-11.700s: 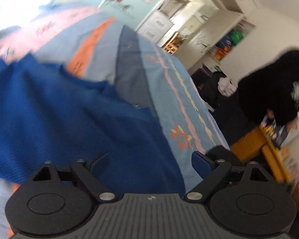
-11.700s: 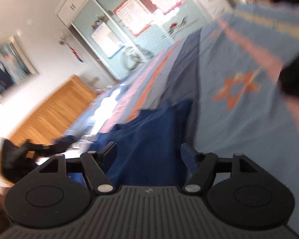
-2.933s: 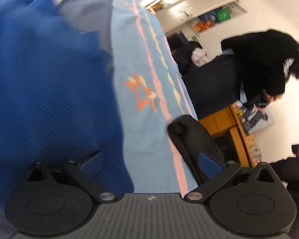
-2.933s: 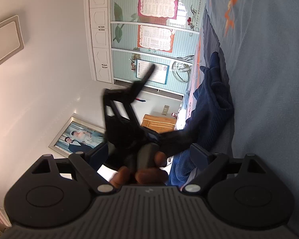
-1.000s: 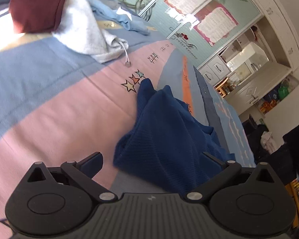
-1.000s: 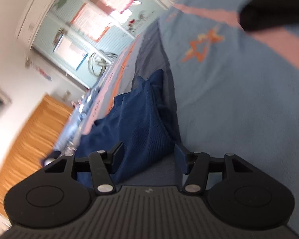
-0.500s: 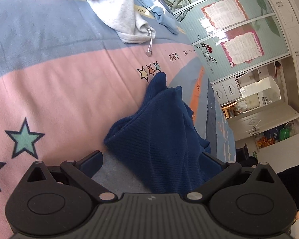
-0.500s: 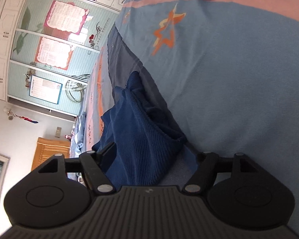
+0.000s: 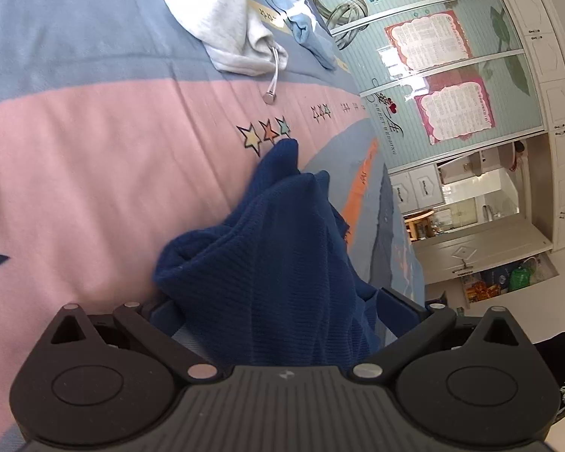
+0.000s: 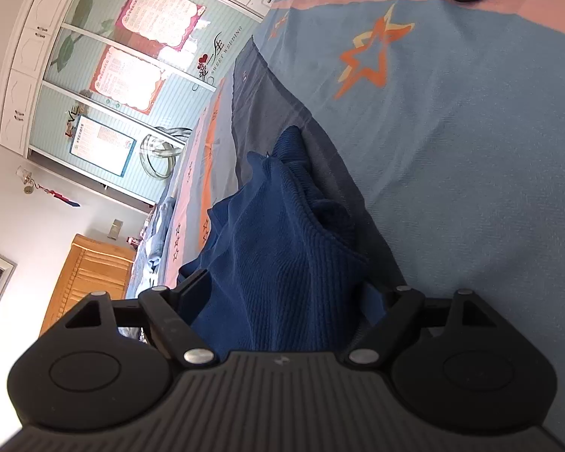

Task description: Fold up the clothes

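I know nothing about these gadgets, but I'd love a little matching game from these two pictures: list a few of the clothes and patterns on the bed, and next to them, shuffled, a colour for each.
Things:
1. knitted sweater between the fingers of the left gripper
2. hooded garment with a drawstring
3. large star on the bedspread
4. folded cloth beyond the hooded garment

Colours:
A. orange
B. light blue
C. dark blue
D. pale grey

Pairs: 1-C, 2-D, 3-A, 4-B
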`<state>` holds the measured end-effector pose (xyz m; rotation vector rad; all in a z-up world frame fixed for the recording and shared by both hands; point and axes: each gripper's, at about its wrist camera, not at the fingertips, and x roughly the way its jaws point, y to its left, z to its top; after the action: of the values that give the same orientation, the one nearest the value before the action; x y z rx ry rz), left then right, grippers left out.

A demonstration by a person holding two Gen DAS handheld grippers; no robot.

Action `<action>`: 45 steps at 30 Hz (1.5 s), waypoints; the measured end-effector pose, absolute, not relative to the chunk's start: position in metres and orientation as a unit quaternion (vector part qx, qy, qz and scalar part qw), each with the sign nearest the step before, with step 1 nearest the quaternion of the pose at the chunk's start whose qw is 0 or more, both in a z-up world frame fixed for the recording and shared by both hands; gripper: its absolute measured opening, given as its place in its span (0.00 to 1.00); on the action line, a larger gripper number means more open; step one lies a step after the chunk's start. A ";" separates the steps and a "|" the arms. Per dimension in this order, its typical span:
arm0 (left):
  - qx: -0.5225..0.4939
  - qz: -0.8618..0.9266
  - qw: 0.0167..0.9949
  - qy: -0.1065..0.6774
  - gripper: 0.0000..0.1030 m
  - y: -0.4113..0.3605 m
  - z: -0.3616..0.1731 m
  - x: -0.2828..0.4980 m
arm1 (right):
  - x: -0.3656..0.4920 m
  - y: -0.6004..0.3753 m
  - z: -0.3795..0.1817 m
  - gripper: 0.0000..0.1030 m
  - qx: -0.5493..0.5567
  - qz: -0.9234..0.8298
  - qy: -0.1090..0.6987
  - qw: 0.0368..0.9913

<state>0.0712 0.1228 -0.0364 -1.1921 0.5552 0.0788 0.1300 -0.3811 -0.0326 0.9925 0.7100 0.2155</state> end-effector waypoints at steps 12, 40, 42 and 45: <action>-0.527 0.040 0.812 0.248 0.69 0.109 -0.037 0.100 | 0.136 -0.360 -0.025 0.95 0.413 0.102 0.321 0.846; -0.569 0.001 0.784 0.247 0.10 0.132 -0.039 0.036 | 0.091 -0.400 -0.057 0.09 0.608 0.104 0.293 0.731; -0.577 0.005 0.777 0.249 0.10 0.135 -0.048 0.037 | 0.094 -0.401 -0.068 0.09 0.611 0.096 0.299 0.727; -0.588 0.009 0.768 0.255 0.16 0.137 -0.056 0.039 | 0.100 -0.399 -0.070 0.10 0.589 0.099 0.304 0.742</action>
<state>0.0394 0.1366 -0.0557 -1.2755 0.5531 0.0198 0.1003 -0.3987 -0.0705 1.2907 0.6669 0.2178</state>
